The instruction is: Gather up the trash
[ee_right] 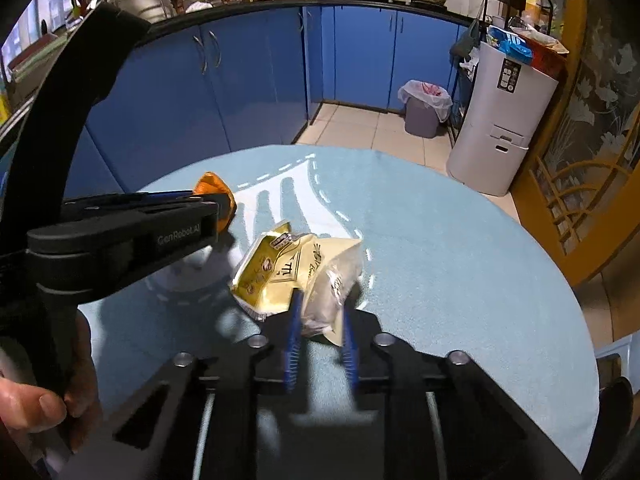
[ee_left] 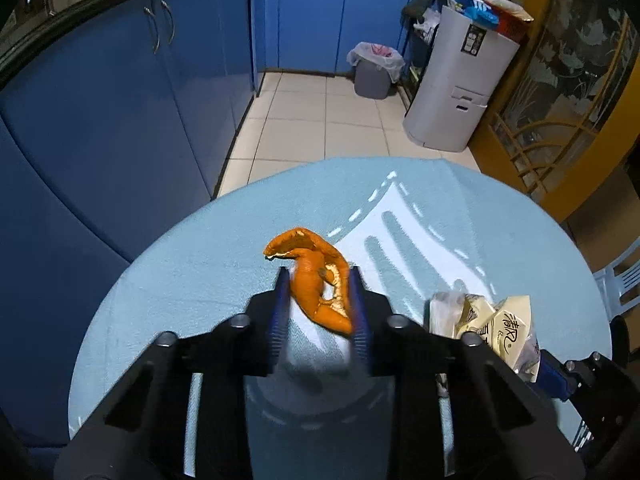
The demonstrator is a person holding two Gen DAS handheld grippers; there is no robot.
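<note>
An orange peel (ee_left: 316, 276) is held between the blue pads of my left gripper (ee_left: 320, 276) above the round light-blue table (ee_left: 200, 280). The peel also shows in the right wrist view (ee_right: 212, 188), poking out past the left gripper (ee_right: 216, 208). A crumpled yellow snack wrapper (ee_right: 288, 268) is pinched at its clear plastic end by my right gripper (ee_right: 320, 304). The wrapper also shows in the left wrist view (ee_left: 492, 324), at the table's right.
A grey trash bin (ee_left: 374, 70) with a white liner stands on the tiled floor by the blue cabinets (ee_left: 120, 120); it also shows in the right wrist view (ee_right: 424, 108). A white appliance (ee_left: 456, 80) stands to its right. A wooden door (ee_left: 560, 100) is at far right.
</note>
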